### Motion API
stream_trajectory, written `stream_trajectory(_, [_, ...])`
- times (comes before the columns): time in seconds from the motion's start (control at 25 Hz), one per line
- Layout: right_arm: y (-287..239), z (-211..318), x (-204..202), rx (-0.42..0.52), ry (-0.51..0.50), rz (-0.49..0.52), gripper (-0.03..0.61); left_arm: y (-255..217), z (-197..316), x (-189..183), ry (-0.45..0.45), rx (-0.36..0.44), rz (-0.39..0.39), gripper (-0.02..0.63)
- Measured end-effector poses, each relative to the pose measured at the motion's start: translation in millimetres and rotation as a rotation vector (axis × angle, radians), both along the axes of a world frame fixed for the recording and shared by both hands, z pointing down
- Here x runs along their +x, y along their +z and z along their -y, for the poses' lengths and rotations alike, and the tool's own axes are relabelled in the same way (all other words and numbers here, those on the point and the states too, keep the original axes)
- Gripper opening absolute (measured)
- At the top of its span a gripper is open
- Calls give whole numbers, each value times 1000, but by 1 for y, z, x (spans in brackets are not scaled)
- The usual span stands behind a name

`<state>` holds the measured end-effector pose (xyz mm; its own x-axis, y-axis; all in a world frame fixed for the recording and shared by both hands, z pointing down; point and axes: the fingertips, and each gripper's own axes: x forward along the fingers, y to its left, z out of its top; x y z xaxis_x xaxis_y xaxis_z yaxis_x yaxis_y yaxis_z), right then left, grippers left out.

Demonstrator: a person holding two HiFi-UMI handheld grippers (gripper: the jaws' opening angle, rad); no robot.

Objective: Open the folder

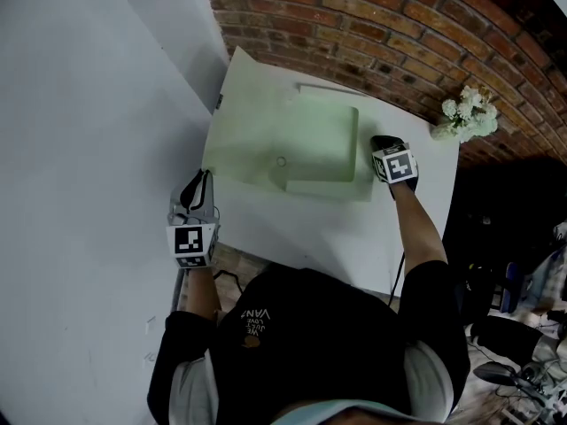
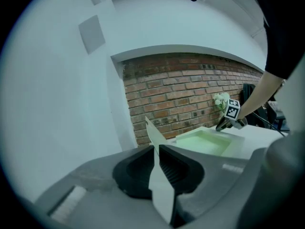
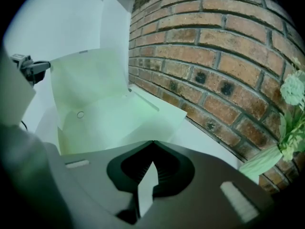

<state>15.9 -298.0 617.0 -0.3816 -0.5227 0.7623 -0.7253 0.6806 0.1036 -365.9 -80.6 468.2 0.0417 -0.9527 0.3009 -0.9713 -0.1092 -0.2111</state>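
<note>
A pale green folder lies opened on the white table. Its cover is swung out to the left, with a round snap near its lower edge. My left gripper grips the cover's lower left corner. In the left gripper view the thin cover sheet runs through the narrow slit of the left gripper. My right gripper rests at the folder's right edge. In the right gripper view a sheet edge is pinched by the right gripper.
A brick wall runs behind the table, and a white wall stands at the left. White flowers sit at the table's far right corner. Dark clutter lies on the floor to the right.
</note>
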Motion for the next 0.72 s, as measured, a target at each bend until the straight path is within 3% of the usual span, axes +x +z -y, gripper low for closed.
stream_trajectory(0.72, [0,0,2,-11,58,-30,0,75,-6,-67,-102,-100,-120,61])
